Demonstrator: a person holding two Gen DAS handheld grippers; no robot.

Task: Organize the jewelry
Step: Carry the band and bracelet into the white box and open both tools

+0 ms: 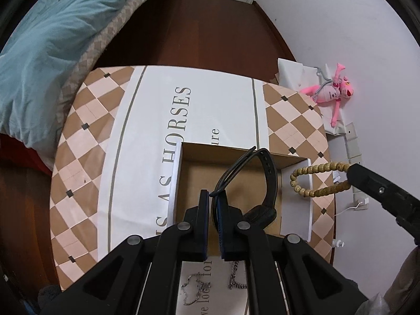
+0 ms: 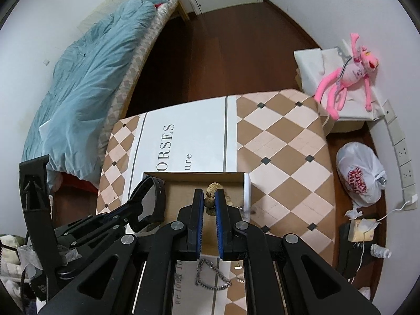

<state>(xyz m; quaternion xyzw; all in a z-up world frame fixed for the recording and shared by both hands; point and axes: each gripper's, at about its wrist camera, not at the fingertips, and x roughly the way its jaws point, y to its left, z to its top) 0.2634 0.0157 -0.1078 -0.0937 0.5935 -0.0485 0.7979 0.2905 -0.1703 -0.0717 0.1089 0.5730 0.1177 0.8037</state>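
Left wrist view: left gripper pinches the black watch strap above the cardboard box; right gripper clamps the beaded bracelet there.

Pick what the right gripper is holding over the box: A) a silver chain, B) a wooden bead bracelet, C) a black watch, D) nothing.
B: the right gripper is shut on the bead bracelet above the box, while the left gripper holds the black watch.
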